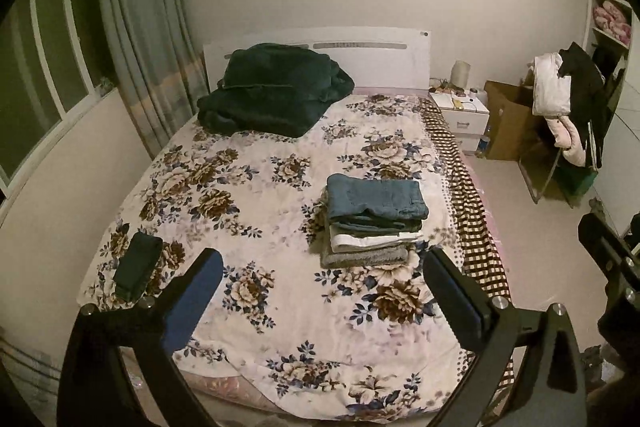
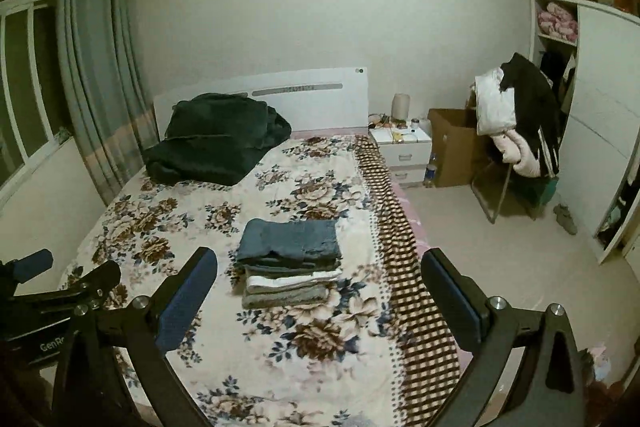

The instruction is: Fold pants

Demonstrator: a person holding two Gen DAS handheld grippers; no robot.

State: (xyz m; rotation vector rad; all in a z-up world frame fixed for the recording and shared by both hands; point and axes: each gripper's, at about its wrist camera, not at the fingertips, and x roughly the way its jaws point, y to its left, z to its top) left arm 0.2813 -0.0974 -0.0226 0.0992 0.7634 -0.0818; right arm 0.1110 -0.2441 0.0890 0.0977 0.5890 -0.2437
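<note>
A stack of folded pants (image 1: 374,217) (image 2: 290,263), blue jeans on top over white and grey pairs, rests on the floral bed cover (image 1: 260,187) (image 2: 168,227) toward its right side. My left gripper (image 1: 322,255) hangs above the bed's near end, jaws wide open and holding nothing. My right gripper (image 2: 319,255) is likewise open and empty, raised short of the stack. Each gripper shows at the edge of the other's view: the right gripper (image 1: 608,247) and the left gripper (image 2: 60,279). A small dark folded garment (image 1: 138,265) lies at the bed's near left.
A dark green blanket (image 1: 276,89) (image 2: 216,139) is heaped by the headboard. Right of the bed stand a white nightstand (image 1: 462,111) (image 2: 404,147), a cardboard box (image 1: 512,119) (image 2: 452,147) and a chair piled with clothes (image 1: 560,107) (image 2: 516,123). Curtain and window on the left.
</note>
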